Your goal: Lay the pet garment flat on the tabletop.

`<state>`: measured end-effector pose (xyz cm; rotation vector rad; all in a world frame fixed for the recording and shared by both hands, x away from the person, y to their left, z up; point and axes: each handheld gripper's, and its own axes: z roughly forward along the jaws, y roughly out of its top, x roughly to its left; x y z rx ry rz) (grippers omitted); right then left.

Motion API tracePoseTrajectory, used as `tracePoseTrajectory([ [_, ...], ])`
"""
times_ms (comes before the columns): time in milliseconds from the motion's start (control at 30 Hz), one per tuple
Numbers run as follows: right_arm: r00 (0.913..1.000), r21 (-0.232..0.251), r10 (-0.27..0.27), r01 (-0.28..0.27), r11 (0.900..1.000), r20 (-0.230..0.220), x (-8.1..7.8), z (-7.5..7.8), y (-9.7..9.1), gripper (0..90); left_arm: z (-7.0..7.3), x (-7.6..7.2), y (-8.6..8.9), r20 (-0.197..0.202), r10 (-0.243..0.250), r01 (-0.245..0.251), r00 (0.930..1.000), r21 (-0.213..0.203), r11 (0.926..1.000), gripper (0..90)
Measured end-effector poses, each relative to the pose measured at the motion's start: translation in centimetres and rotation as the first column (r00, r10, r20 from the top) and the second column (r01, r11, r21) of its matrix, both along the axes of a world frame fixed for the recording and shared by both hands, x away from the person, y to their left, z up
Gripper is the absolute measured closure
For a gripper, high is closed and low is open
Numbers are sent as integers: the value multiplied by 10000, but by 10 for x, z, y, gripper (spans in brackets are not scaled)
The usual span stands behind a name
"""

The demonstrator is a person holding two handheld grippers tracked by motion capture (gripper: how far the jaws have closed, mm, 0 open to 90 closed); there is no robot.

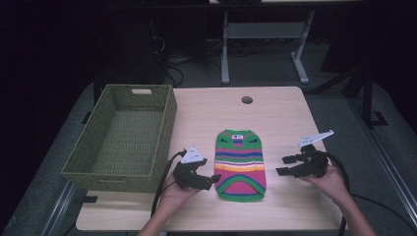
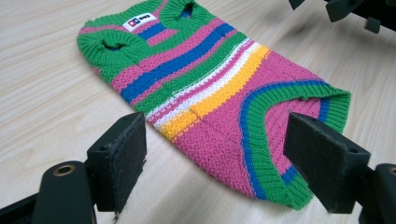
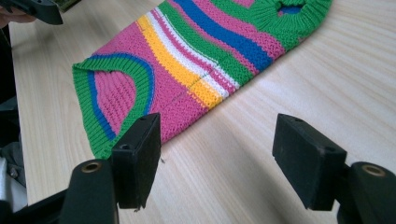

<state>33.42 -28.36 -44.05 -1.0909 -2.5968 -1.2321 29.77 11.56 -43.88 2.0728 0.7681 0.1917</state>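
A small knitted striped sweater (image 1: 240, 164) in green, pink, blue, white and orange lies flat on the wooden table (image 1: 275, 110), neck end away from me. My left gripper (image 1: 212, 180) hovers just left of its hem, open, jaws empty. The left gripper view has the sweater (image 2: 219, 93) spread ahead between the jaws, with the hem nearest. My right gripper (image 1: 286, 165) stands open to the right of the sweater, a short gap away. Its own view looks across bare wood to the sweater (image 3: 187, 70), whose hem opening faces left.
A woven green basket (image 1: 123, 137) with nothing in it sits at the table's left side. A round cable hole (image 1: 247, 100) is near the far edge. Beyond the table stands a grey desk frame (image 1: 265, 34) on the dark floor.
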Motion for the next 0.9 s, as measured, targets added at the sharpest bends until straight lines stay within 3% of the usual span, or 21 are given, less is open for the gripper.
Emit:
tracePoseTrajectory([
  [633, 9999, -58, -172, 172, 9998, 10, -21, -7, -14, 296, -6, -18, 5, -52, -105, 105, 9999, -5, 9999, 200],
  [900, 9996, -112, -142, 144, 9998, 247, -28, -3, -17, 298, -8, -23, 9, -87, -136, 136, 9999, 65, 9999, 198],
])
